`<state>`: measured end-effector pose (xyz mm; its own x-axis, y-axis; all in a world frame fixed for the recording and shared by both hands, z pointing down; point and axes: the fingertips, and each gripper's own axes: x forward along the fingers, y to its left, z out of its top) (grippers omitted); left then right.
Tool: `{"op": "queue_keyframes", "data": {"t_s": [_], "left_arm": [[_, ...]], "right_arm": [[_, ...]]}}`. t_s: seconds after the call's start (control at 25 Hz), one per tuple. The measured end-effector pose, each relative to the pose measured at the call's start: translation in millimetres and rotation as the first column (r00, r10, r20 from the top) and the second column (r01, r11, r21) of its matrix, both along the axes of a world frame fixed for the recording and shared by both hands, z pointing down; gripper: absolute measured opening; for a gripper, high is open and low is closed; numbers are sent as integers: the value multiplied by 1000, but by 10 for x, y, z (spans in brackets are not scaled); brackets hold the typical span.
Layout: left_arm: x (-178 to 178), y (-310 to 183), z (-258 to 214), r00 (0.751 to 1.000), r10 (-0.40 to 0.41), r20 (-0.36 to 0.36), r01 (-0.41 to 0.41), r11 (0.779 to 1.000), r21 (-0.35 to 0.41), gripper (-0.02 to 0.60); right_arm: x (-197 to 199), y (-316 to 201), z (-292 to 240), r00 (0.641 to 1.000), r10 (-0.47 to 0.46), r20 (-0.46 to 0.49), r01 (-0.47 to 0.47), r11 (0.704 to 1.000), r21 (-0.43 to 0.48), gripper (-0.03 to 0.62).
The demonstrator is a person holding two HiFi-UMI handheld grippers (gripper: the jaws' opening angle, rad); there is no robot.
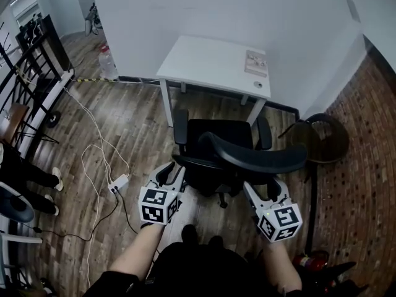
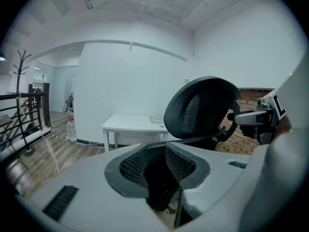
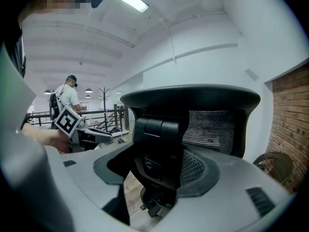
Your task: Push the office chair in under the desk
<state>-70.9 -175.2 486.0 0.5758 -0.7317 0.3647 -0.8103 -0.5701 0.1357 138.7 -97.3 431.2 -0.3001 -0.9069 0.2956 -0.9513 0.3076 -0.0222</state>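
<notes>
The office chair [image 1: 226, 144] stands squarely in front of the desk [image 1: 204, 60], facing it, its seat just short of the desk's front legs and not yet beneath the top; the backrest [image 1: 260, 158] is on the side away from the desk, toward the person, which is presumably why both tools are set there, one to each side, so that a shove runs straight at the desk rather than swivelling the chair; the left gripper [image 1: 171, 173] has its fingers well apart and holds nothing (only the dark of the chair shows beyond the gap); the right gripper [image 1: 260, 192] is tucked under the backrest, its fingers spread wide astride the black back-support bracket [image 3: 159, 144], though whether the pads actually bear on it I cannot tell; the chair is all black, with a curved mesh backrest, a padded seat and two armrests reaching toward the desk; on the wooden floor [image 1: 136, 122] before the desk it should roll readily
</notes>
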Motion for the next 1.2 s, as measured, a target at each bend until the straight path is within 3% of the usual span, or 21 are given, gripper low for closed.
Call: {"op": "queue_keyframes", "data": {"t_s": [0.56, 1.2], "left_arm": [[976, 509, 145, 999, 38, 34, -36, 998, -58, 121], [1283, 377, 217, 998, -40, 53, 43, 997, -69, 121]], "right_arm": [[919, 137, 13, 1000, -12, 11, 12, 1000, 26, 283], [1218, -161, 0, 997, -80, 17, 79, 995, 65, 287]]}}
